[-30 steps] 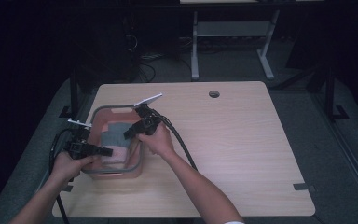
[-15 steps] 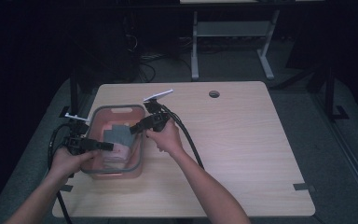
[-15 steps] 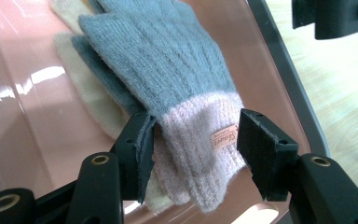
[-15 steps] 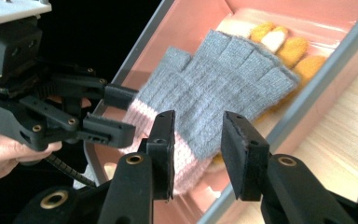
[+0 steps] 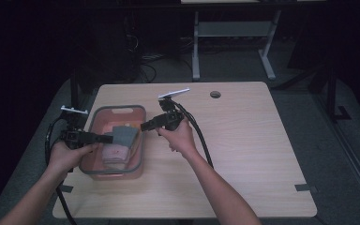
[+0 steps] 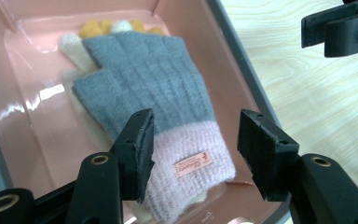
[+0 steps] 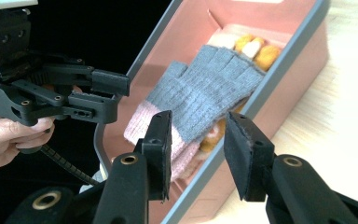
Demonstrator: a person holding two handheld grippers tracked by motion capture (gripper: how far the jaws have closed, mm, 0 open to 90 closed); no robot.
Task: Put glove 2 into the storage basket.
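Grey knit glove w/ pale pink ribbed cuff lies flat in the pink plastic bin w/ grey rim, on top of a cream glove w/ yellow fingertips, fingers pointing to the far end of the bin, cuff at the near end in the left gripper view. Probably very light, soft, floppy: it'll drape and fold when lifted, not slippery, nothing fragile; knit may snag on pad edges. Best hold looks like the cuff, the thicker ribbed band w/ the small sewn label, since a pinch there should take one glove and not the cream one under it. Left gripper has jaws spread, just been opening, nothing pinched; the cuff sits btwn and below the pads, not touched. Right gripper also spread, jaws just been opening, empty; it hangs over the bin's right rim in the high view, w/ the glove beyond its pads. Both grippers are just above the bin, near each other, apart from the glove.
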